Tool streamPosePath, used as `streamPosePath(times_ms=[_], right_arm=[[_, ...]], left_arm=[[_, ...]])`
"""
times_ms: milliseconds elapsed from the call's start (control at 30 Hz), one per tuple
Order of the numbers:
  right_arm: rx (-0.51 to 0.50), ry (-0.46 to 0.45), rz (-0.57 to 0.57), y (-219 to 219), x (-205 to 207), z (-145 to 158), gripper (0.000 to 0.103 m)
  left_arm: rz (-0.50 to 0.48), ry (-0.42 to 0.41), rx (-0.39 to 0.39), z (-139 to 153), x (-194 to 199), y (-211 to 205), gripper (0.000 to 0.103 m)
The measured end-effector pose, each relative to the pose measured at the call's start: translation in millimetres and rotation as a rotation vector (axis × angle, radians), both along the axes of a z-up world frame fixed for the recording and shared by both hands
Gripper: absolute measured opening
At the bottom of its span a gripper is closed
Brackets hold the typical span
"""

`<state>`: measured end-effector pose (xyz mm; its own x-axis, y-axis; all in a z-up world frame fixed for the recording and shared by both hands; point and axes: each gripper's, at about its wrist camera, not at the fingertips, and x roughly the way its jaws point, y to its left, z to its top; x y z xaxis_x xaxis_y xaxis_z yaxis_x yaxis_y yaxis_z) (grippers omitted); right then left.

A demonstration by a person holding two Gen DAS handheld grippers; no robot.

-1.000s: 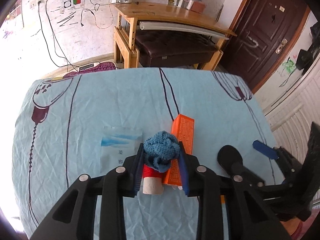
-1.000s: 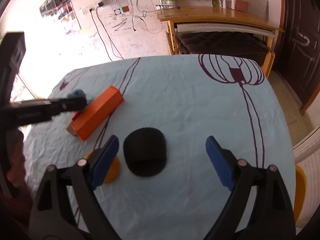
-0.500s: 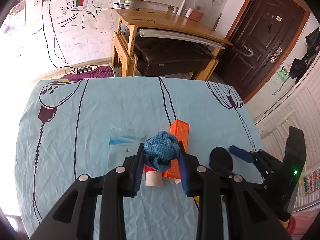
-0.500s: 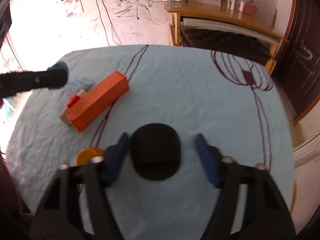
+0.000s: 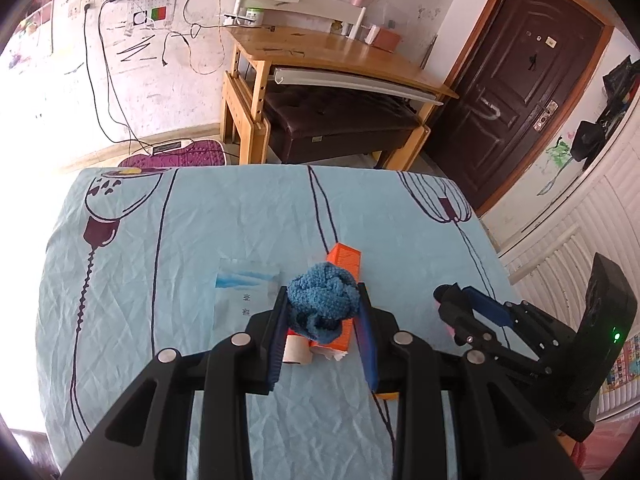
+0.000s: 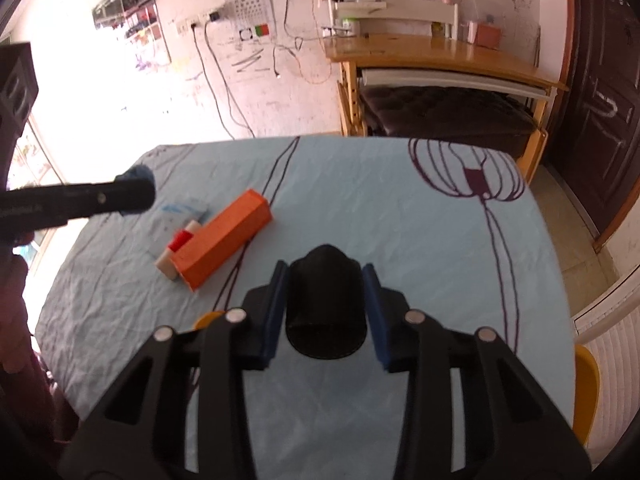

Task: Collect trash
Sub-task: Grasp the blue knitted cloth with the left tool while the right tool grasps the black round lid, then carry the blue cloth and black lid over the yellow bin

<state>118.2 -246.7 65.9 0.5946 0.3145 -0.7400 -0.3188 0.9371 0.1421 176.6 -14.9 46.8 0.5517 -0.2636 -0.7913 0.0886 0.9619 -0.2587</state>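
Note:
My left gripper (image 5: 322, 290) is shut on a blue knitted ball (image 5: 322, 308) and holds it above the light blue tablecloth (image 5: 192, 224). Under it lie an orange box (image 5: 344, 260), a thread spool with red thread (image 5: 298, 352) and a white-and-blue tissue packet (image 5: 244, 288). The jaws of my right gripper (image 6: 324, 269) are closing, and both blue pads press on a soft black pad (image 6: 326, 312), which bulges upward between them, off the cloth. In the right wrist view the orange box (image 6: 224, 242) lies left of that gripper.
A yellow disc (image 6: 206, 318) lies on the cloth by the right gripper's left finger. Beyond the table's far edge stand a wooden desk (image 5: 320, 52) with a dark bench under it and a brown door (image 5: 520, 92). A white radiator (image 5: 568, 248) is at the right.
The right jaws closed from wide open onto the black pad, which buckled and came up off the cloth. The left gripper rose slightly, still holding the blue ball.

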Motion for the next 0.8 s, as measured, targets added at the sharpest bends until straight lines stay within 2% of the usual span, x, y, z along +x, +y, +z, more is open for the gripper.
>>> streamPosePath(times_ms=[367,800], right_arm=[[0.077,-0.044,-0.056,-41,-10,13,0.036],[0.146,-0.091,-0.184,-115,-24,18,0.036]], left_arm=[[-0.042,-0.033,0.029,18,-12,-31,0.027],[-0.143,-0.054,0.079,30,-23,-99,0.027]])
